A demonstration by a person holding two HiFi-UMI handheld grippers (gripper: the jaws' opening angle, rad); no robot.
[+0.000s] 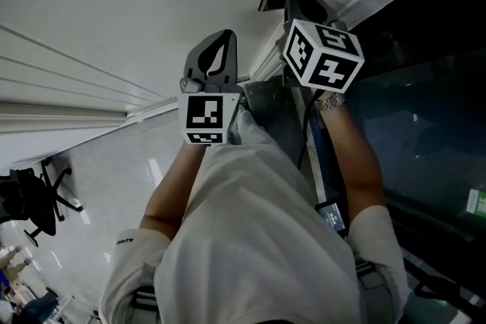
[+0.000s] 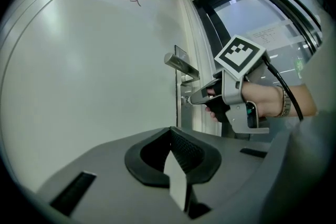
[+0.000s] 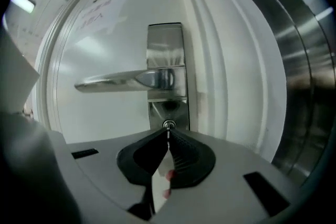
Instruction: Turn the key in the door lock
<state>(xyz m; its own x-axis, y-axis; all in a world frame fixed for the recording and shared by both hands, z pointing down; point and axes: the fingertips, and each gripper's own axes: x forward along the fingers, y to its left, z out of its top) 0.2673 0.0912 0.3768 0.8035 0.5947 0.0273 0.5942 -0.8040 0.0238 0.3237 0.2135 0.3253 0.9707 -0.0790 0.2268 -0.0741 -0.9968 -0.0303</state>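
Right gripper view first; what's the right claw [image 3: 168,133] doing?

Clenched; its tips are pinched together right at the lock cylinder [image 3: 168,124]; a thin bright sliver sits between them, the key [image 3: 168,129] seen edge-on; so it's grasping the key, and the key is in the cylinder.

Where's that on the door [image 3: 100,113]?

Low on the steel lock plate [image 3: 166,42], just under the lever handle [image 3: 118,80]; the handle lies level and points left in that view.

And the left claw [image 2: 171,130]?

Clenched too, on nothing; its tips meet with only white door panel beyond them. Its own view catches the right claw side-on; the nose is at the door's edge below the handle; the marker cube [image 2: 239,56] sits on top, a hand [image 2: 260,99] is wrapped round the grip, and there's a watch [image 2: 285,102] on that wrist.

Head view?

Steeply down over the person's shirt [image 1: 258,239]; the left claw is held out beside the right one; the right reaches in under the handle, next to dark glass [image 1: 425,110].
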